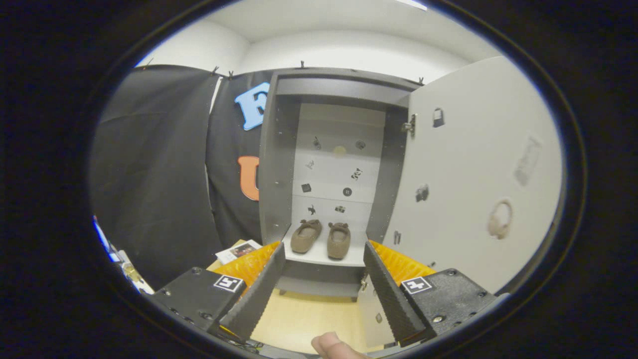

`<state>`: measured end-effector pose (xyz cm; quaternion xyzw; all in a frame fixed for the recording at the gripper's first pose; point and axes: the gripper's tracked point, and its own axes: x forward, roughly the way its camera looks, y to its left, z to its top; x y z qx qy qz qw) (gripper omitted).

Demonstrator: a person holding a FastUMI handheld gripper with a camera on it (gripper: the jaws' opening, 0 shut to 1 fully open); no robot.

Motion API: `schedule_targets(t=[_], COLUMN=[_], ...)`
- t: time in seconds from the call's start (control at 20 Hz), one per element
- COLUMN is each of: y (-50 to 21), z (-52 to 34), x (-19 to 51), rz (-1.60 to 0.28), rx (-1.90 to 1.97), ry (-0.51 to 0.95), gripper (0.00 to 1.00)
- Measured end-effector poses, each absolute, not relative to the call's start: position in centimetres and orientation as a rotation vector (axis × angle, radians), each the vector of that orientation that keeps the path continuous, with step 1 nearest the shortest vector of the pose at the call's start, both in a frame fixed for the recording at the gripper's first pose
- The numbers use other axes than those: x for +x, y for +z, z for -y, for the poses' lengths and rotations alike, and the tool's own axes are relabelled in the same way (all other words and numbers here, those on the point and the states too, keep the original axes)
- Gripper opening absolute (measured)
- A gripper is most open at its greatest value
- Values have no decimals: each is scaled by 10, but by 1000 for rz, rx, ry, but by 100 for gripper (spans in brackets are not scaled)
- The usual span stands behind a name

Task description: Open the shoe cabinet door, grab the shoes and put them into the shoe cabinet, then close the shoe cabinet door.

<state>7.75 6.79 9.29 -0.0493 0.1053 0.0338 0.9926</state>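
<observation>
Facing the cabinet (279,149), the gripper (321,291) is held level, fingers spread wide and empty; shoes (321,238) are parked inside, door (473,174) swung open.

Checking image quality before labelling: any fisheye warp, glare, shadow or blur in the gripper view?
Gripper view: strong fisheye, so the open door and cabinet edges bow outward; lighting even, no glare; cabinet top shaded under its lip; shoes on the shelf sharp; the open gripper, holding nothing, and a fingertip below it are slightly soft.
</observation>
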Motion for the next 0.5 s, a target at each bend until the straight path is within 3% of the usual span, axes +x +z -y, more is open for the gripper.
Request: schedule_targets(t=[0.15,0.5], y=[115,120], z=[-56,11], x=[17,-82], rz=[-161,-40], rx=[-89,-52], ry=[106,38], gripper=[100,100])
